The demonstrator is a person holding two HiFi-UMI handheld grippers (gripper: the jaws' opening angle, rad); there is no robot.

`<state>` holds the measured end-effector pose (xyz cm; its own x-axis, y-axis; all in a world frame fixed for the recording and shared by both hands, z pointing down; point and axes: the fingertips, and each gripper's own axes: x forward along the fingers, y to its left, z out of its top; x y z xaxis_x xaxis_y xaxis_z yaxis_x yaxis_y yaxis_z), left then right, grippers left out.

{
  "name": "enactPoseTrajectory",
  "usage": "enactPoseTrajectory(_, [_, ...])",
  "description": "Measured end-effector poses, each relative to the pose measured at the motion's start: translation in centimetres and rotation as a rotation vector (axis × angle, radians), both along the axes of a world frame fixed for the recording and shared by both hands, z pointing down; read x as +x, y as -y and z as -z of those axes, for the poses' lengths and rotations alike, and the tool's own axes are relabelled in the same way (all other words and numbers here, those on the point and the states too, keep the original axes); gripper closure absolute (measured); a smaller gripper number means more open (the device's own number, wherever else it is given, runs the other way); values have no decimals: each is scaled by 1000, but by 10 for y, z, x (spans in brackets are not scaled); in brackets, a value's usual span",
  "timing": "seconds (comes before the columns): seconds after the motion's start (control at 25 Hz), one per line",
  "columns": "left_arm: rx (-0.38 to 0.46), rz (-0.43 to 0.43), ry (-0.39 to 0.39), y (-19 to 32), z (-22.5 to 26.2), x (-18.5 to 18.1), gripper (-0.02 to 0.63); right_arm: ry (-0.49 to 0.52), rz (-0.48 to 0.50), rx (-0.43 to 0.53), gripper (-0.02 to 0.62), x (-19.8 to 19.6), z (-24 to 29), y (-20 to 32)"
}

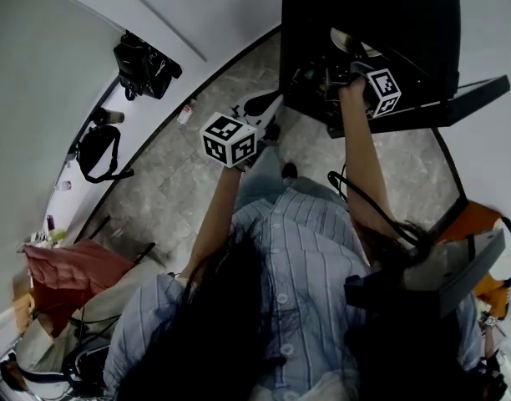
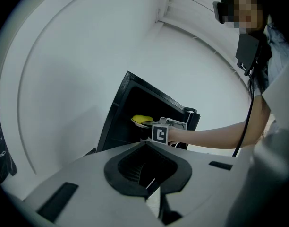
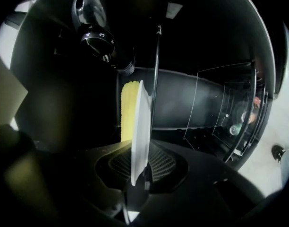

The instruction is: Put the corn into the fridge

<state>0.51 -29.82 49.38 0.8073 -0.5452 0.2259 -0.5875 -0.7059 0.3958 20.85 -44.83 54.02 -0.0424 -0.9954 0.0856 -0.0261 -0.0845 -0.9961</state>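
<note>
The black mini fridge [image 1: 364,15] stands open, its door [image 1: 464,98] swung to the right. My right gripper [image 1: 346,67] reaches inside it, shut on the rim of a white plate [image 3: 139,131] that carries the yellow corn [image 3: 127,110]. In the left gripper view the corn [image 2: 142,119] and plate [image 2: 139,123] show inside the fridge [image 2: 130,103], ahead of the right gripper [image 2: 167,126]. My left gripper [image 1: 268,104] hangs in the air left of the fridge, away from it, jaws together with nothing in them [image 2: 151,193].
Inside the fridge are a thermostat dial [image 3: 98,38], a glass shelf edge [image 3: 156,74] and clear door racks [image 3: 229,112]. Black bags [image 1: 144,67] [image 1: 97,147] lie along the white wall. A red cloth [image 1: 72,270] sits at lower left on the tiled floor [image 1: 180,182].
</note>
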Motion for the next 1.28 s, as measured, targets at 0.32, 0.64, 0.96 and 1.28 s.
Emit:
enactPoseTrajectory(0.32, [8, 1, -3, 2, 4, 2, 598, -47, -5, -27, 517, 3, 5, -11])
enactPoseTrajectory(0.64, [9, -11, -5, 1, 3, 6, 598, -60, 19, -12, 515, 4, 5, -27])
enactPoseTrajectory(0.96, [0, -22, -12, -4, 0, 7, 598, -110, 38, -15, 515, 7, 8, -42])
enactPoseTrajectory(1.28, [-6, -18, -19, -8, -3, 3, 598, -112, 47, -6, 556, 4, 11, -44])
